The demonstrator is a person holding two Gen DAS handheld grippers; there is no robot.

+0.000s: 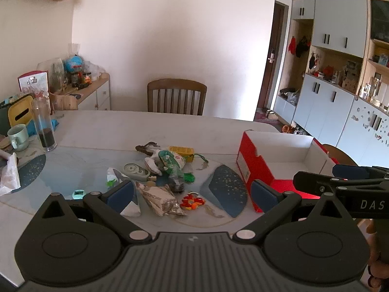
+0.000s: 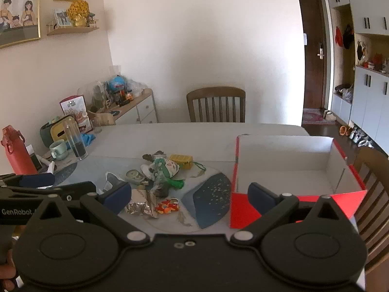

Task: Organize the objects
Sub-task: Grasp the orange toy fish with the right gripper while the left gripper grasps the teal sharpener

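Both grippers hang over the near edge of a white table (image 1: 170,126), jaws spread wide and holding nothing. The left gripper (image 1: 192,192) sits at lower centre of its frame, the right gripper (image 2: 189,194) likewise in its own.

The clutter to be sorted lies in 1 loose pile (image 1: 165,170) at centre frame, straight ahead of the left gripper and just beyond its fingertips. From the right wrist view the same pile (image 2: 158,177) falls ahead and to the left.

1 red box (image 2: 287,168), white inside and holding nothing visible, stands at centre right, nearer the right gripper, its long axis running away from the cameras.

Countable in the pile: 1 yellow block (image 1: 181,151), 1 crumpled foil packet (image 1: 160,200), 1 orange-and-red trinket (image 1: 192,201), 1 tape dispenser (image 1: 136,170), 1 green-printed bag (image 1: 170,161). The rest overlaps too much to count.

Likely first pick: the foil packet, closest to the left gripper.
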